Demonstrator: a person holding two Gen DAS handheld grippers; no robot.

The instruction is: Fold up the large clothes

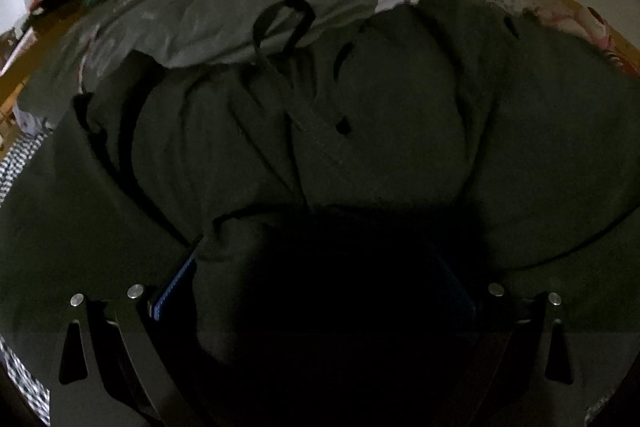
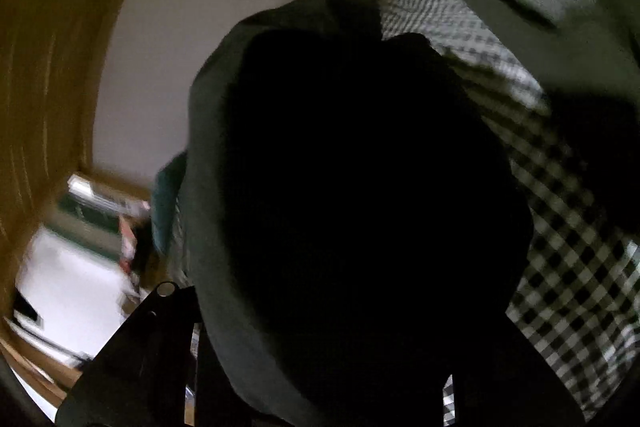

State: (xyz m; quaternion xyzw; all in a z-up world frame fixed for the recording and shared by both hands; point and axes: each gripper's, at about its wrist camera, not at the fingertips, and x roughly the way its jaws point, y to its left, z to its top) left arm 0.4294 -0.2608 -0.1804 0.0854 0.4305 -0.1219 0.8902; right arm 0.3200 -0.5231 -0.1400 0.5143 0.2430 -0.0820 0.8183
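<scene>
Garment: a large dark olive-green cotton garment with a black hanging loop (image 1: pixel 320 131), bunched on a bed over black-and-white checked bedding (image 2: pixel 568 267).
Left gripper (image 1: pixel 316 291): fabric bulges up between the fingers (image 1: pixel 172 287); whether they pinch it is lost in shadow.
Right gripper (image 2: pixel 360 307): fingers hidden by draped dark cloth, apparently pinching it.
Key relation: the bunch stretches side to side ahead of the left gripper, which seems nearer its bulk.

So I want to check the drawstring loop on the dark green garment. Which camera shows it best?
The left wrist view: the drawstring loop lies in plain sight on the dark green garment, against paler fabric. The right wrist view shows only a dark bunch of that garment close to the lens, no drawstring.
</scene>
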